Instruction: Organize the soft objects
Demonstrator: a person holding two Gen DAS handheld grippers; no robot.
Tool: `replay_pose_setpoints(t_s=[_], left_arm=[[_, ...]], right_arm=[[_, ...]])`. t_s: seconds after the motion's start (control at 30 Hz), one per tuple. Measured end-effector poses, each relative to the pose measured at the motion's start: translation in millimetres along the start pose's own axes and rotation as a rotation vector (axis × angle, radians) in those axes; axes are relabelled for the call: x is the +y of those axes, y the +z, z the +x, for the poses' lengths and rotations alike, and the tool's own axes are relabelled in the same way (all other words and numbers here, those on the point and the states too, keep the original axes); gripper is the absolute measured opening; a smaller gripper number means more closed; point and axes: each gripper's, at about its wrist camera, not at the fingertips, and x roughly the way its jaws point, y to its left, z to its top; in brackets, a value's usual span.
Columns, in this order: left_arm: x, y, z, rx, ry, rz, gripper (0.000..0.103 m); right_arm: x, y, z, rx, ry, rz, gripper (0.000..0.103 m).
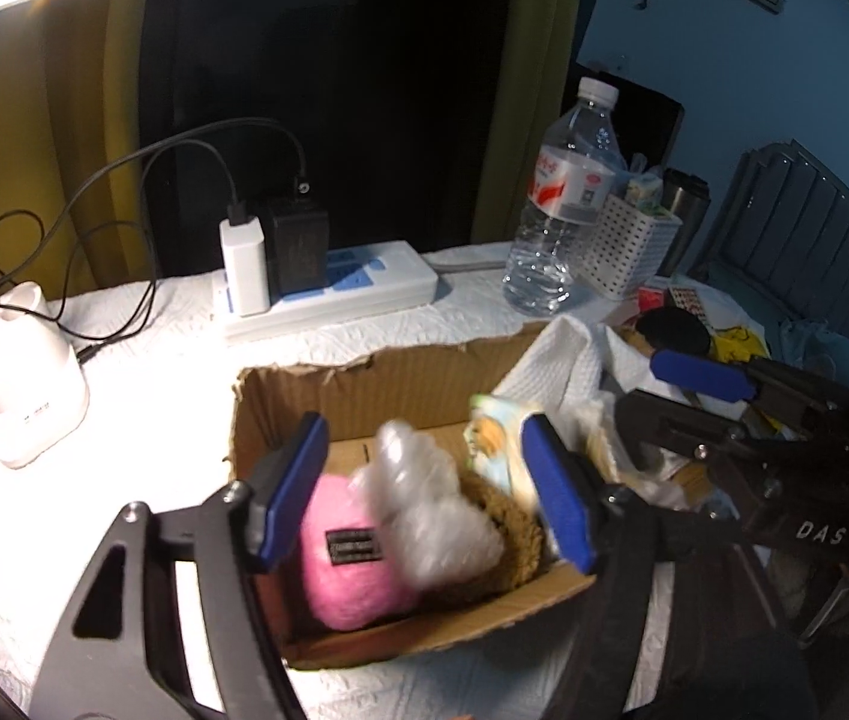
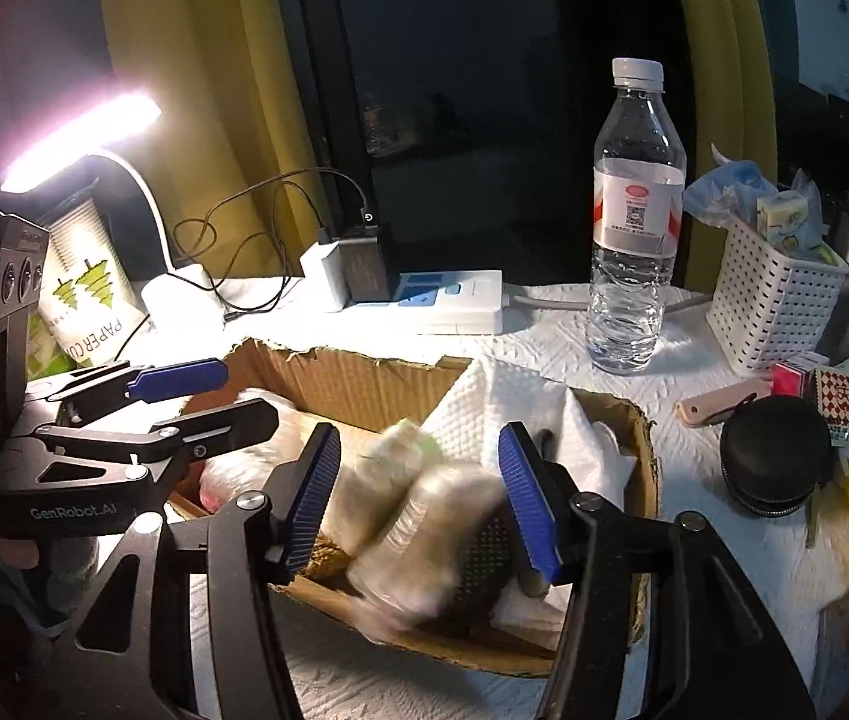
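An open cardboard box (image 1: 358, 387) sits on the white-covered table and also shows in the right wrist view (image 2: 364, 375). Inside lie a pink felt pouch (image 1: 343, 564), a clear crinkled plastic bag (image 1: 430, 510), a brown fuzzy item (image 1: 511, 531) and a printed tissue pack (image 1: 493, 441). My left gripper (image 1: 430, 492) is open and empty above the box. My right gripper (image 2: 418, 498) is open above the box's right half; a blurred plastic-wrapped bundle (image 2: 424, 546) lies below its jaws, apart from them. A white paper towel (image 2: 502, 402) drapes the box's right side.
A water bottle (image 2: 634, 228), white perforated basket (image 2: 775, 306), power strip with chargers (image 2: 448, 300), lit desk lamp (image 2: 82, 141) and its white base (image 1: 22, 384) ring the box. A black round case (image 2: 775, 456), card packs and yellow bag lie at right.
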Motion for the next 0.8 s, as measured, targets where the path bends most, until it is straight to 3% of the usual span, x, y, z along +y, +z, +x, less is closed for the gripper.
replay_pose_setpoints(t_s=[0.8], left_arm=[[-12.9,-20.7,-90.6,-0.102,0.011,0.030,0.070]], right_arm=[[39.3,-10.8,-71.9,-0.085,-0.038,-0.031,0.059]])
